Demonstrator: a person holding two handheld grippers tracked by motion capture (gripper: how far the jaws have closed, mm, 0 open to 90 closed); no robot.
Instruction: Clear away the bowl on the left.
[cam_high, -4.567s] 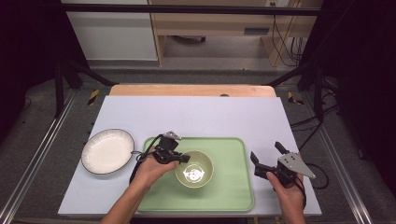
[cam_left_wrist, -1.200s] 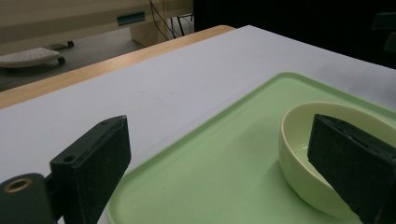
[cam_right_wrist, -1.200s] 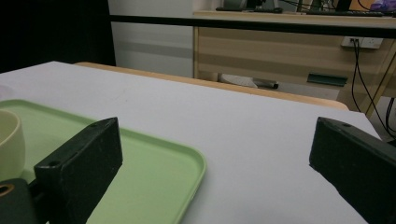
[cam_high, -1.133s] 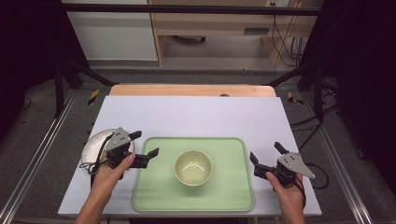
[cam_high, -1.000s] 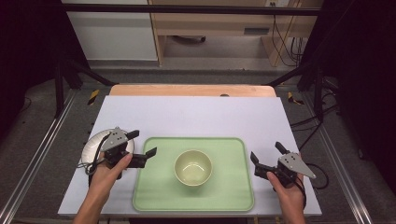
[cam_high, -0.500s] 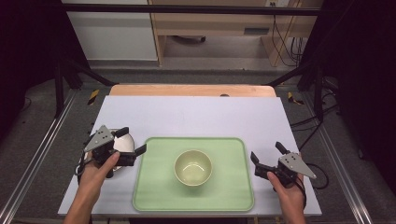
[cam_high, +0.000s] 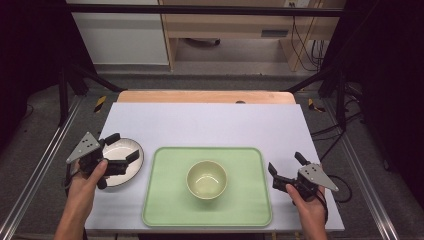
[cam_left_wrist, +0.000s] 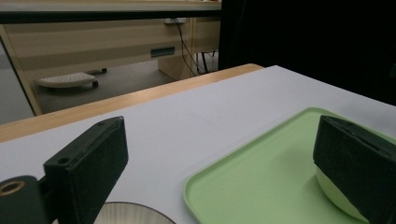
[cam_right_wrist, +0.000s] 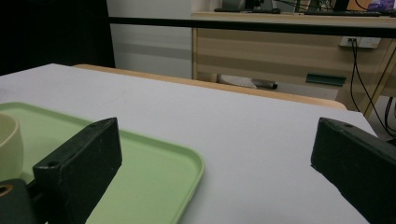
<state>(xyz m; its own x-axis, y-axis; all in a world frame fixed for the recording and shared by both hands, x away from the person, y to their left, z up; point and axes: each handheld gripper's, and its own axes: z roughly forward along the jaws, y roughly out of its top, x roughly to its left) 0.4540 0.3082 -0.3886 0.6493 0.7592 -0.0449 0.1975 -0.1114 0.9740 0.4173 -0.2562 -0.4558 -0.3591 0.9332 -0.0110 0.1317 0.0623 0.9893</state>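
On the bench (cam_high: 210, 125), left side: hovering over the white plate (cam_high: 125, 152) with the left tool (cam_high: 122, 147), jaws standing wide apart and gripping nothing. Lying flat just left of the green tray (cam_high: 165, 210), that plate, with its near part hidden under the hand (cam_high: 85, 177). Sitting upright near the tray's middle: a pale bowl (cam_high: 206, 179), well apart from both tools. At the bench's right edge, just beside the tray's right rim: holding the right tool (cam_high: 285, 167) low, jaws likewise spread wide, nothing between them, pointing away from the person. Along the left tool's own view: showing a sliver of plate rim (cam_left_wrist: 126, 212) at the bottom between the jaws, the tray's corner (cam_left_wrist: 210, 182) ahead and the bowl's side (cam_left_wrist: 336, 198) peeking from behind the right-hand jaw. Along the right tool's own view: showing the tray's corner (cam_right_wrist: 173, 163) and the bowl's edge (cam_right_wrist: 9, 144) at far left, bare bench surface between the jaws.
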